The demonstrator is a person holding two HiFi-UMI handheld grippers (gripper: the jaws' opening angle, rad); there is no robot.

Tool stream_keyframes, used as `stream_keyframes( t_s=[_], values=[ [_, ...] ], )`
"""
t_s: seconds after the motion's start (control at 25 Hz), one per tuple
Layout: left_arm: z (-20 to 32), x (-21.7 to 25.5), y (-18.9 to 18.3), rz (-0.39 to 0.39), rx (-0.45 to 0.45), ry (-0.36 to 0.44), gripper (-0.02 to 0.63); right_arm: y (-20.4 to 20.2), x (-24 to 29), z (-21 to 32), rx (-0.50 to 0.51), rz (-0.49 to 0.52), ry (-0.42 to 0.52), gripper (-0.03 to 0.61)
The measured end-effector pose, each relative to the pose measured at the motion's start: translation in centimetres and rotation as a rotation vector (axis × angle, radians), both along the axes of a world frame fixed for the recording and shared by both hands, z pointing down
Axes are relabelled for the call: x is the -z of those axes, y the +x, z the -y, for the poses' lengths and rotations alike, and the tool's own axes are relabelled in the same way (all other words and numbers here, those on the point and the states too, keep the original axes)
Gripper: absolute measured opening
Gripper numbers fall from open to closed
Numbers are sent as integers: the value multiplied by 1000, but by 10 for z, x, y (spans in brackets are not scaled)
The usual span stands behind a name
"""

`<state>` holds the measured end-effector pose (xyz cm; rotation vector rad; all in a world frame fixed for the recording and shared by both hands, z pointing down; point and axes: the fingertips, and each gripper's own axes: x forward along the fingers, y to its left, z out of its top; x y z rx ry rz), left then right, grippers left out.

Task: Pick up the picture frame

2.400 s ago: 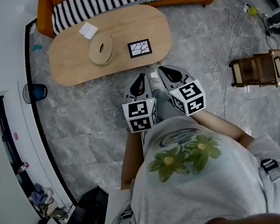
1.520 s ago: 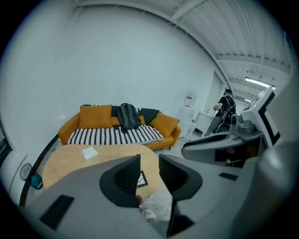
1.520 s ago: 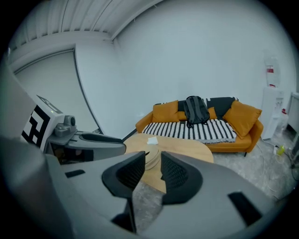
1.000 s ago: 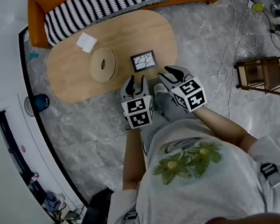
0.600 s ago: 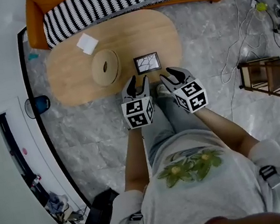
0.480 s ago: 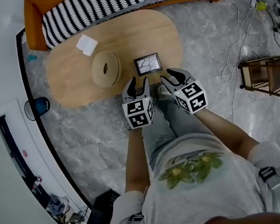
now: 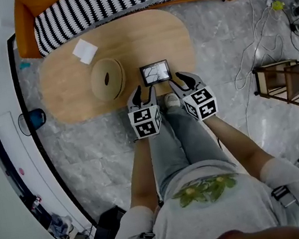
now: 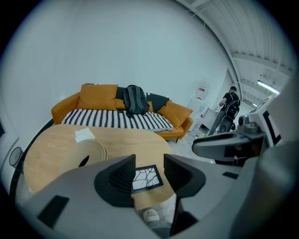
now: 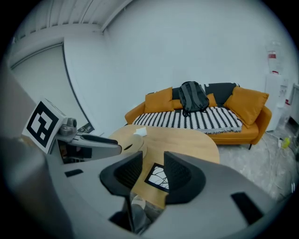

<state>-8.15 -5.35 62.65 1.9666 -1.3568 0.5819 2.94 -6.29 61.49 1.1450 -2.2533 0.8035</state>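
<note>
The left tool holds its jaws wide, having just been opening, with nothing between them; the right tool is also wide and empty. Both hover at the near edge of the oval wooden bench, close to the picture frame. The frame lies on the bench, small, rectangular and black-rimmed, its white picture crossed by black branching lines.

Bright, cool, even light, faint shadows; gripper views bulge fisheye with black corners, left gripper and right gripper soft up close.
</note>
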Motion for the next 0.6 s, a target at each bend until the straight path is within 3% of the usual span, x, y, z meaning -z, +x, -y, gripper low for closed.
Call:
stream_keyframes(
  t_s=[0.6],
  values=[
    [2,-67,10,30,-38,-47,186,8,-75,-3,-21,-31,-65,130]
  ],
)
